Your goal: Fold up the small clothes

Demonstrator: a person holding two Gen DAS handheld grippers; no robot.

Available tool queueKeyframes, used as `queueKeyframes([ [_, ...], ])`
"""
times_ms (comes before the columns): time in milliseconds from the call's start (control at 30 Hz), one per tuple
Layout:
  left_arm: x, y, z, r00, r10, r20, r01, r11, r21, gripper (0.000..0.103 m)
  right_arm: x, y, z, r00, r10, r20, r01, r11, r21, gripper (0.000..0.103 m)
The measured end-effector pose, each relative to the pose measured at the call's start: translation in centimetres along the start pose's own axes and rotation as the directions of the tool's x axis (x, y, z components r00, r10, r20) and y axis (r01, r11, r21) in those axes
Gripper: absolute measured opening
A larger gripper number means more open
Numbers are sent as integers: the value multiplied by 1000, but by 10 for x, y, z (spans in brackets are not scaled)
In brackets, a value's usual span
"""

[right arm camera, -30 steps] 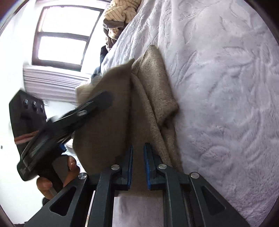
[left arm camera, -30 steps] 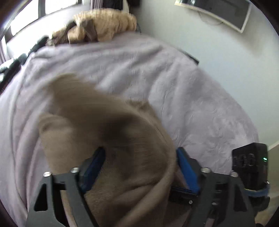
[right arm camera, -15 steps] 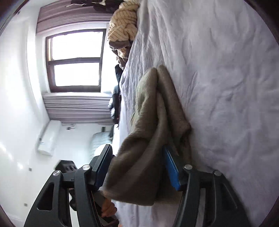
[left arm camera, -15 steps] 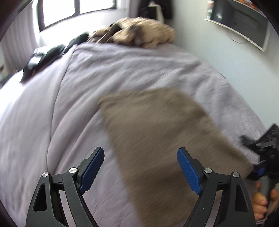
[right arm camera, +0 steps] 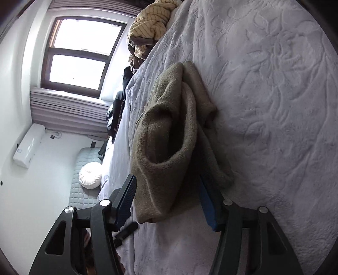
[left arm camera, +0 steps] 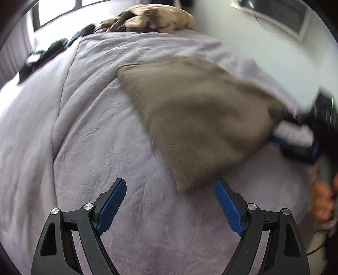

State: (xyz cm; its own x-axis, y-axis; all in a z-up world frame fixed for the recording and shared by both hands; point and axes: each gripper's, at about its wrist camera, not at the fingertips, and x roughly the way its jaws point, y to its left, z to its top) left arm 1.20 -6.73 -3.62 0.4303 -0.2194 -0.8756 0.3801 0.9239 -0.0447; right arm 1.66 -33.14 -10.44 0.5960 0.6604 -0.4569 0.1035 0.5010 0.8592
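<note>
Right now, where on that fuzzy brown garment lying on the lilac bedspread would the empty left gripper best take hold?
Probably the fuzzy brown garment's near corner, which tapers to a point just ahead of the open left gripper. Coming straight forward, low over the lilac bedspread, suits it: that corner lies flat and free, while the right gripper straddles the far end.

Left wrist cam sits right behind the left gripper (left arm camera: 170, 203), angled steeply down at the lilac bedspread (left arm camera: 88, 131) from pretty close, facing the far end of the bed where a heap of clothes (left arm camera: 156, 18) lies under the window. Right wrist cam rides behind the right gripper (right arm camera: 166, 198), rolled on its side so the bed runs up the right of the frame and the window (right arm camera: 78, 55) sits left, much lower and nearer the cover. Both catch the brown garment (right arm camera: 169, 135), the bedspread and that clothes heap
</note>
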Motion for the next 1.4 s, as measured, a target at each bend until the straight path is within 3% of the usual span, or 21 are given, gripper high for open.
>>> queueKeyframes([
  [100,10,-10,0,994,110,17,-110,994,14,87,6,4,2,1000,-17,-10,17,1000,7,25],
  [133,12,-8,3,989,147,34,-146,989,-18,86,12,6,5,1000,-23,-11,23,1000,6,9],
  [300,5,20,-1,986,141,84,-128,982,-141,87,-2,42,0,1000,-25,18,27,992,-125,9],
  [433,9,31,-16,992,110,55,-101,983,-151,87,13,11,-4,986,-165,-7,164,982,-95,9],
  [533,4,36,-30,996,84,36,-77,984,-158,87,9,-15,-9,992,-121,-26,121,993,-10,7],
  [667,-11,47,-37,994,104,39,-97,982,-164,87,-22,-9,-7,980,-195,48,197,980,-30,14],
  [833,-25,66,-7,990,98,102,-69,964,-258,87,-55,28,7,960,-218,174,244,959,-145,16],
  [900,-22,65,10,988,105,114,-71,960,-269,87,-45,47,25,970,-200,137,225,953,-205,26],
  [933,-19,63,19,986,115,117,-80,960,-270,87,-41,49,32,975,-190,115,211,955,-209,53],
  [967,-17,61,26,985,121,121,-85,959,-270,87,-30,49,47,982,-167,90,183,962,-202,71],
  [1067,-8,56,44,985,121,120,-82,954,-290,87,2,38,80,980,-195,46,200,968,-151,69],
  [1100,-5,55,48,987,113,118,-74,951,-299,87,21,30,93,977,-211,-8,208,969,-132,68],
  [1133,-2,54,52,987,109,114,-69,949,-308,87,34,26,99,973,-227,-39,221,968,-122,60],
  [1167,1,53,54,988,109,110,-69,948,-311,87,44,21,104,966,-249,-68,241,964,-111,37],
  [1200,4,52,56,988,110,105,-72,948,-311,87,52,18,106,960,-261,-104,249,962,-115,28],
  [1233,7,50,56,988,115,100,-79,948,-308,87,55,21,105,957,-272,-100,257,956,-144,27],
  [1333,23,50,54,990,126,62,-102,948,-300,87,45,35,99,924,-383,2,367,884,-291,19],
  [1400,37,51,49,996,85,27,-73,950,-305,88,46,23,101,913,-408,-1,391,876,-282,19],
])
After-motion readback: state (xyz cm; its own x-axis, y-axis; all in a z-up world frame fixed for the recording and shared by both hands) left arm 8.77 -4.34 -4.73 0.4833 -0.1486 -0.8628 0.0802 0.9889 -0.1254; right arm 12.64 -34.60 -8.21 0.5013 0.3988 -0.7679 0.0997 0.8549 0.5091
